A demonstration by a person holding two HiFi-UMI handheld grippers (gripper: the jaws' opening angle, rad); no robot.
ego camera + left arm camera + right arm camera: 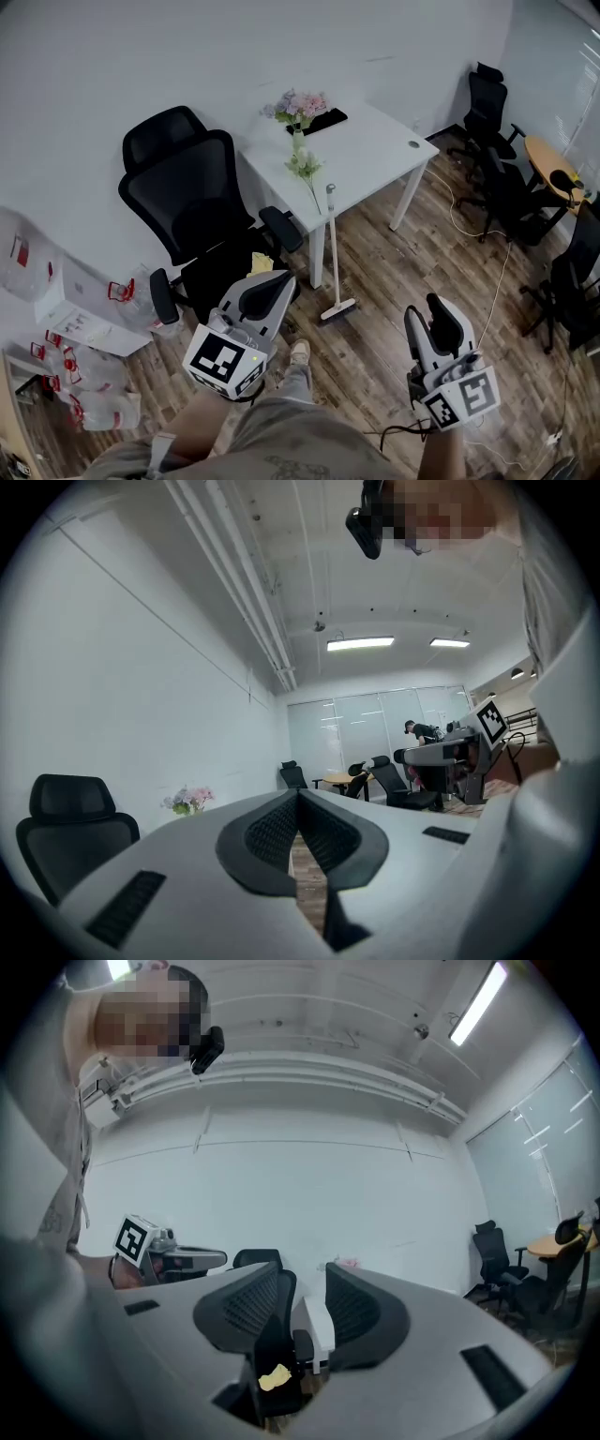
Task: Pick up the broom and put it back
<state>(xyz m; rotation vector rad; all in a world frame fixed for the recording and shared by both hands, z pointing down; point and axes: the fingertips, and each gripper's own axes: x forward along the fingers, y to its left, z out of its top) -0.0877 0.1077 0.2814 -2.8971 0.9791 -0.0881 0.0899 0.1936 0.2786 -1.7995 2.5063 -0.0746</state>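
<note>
The long broom, with a pale thin stick and a flat light-coloured head, stands in the middle of the head view. Its top leans on the front edge of the white rectangular table, and its head rests on the brown wooden plank floor. The black mesh office chair is just to its left in the frame.

Both grippers are low in the frame, well apart from the broom and holding nothing. The left gripper has its jaws clenched tip to tip, with only floor showing through the slot beneath them in the left gripper view. The right gripper has its jaws released and spread, and the right gripper view shows only the distant chair and table through the gap.

The broom looks light and stiff, but it is long, so a grip near one end would probably let it swing. The stick seems smooth and round and may twist or slide between the pads. It is only propped, so a nudge could send it scraping along the table edge and down. The stick around its middle, squeezed squarely, looks the best hold for the open right gripper, and the left would first have to open to steady it higher up.
</note>
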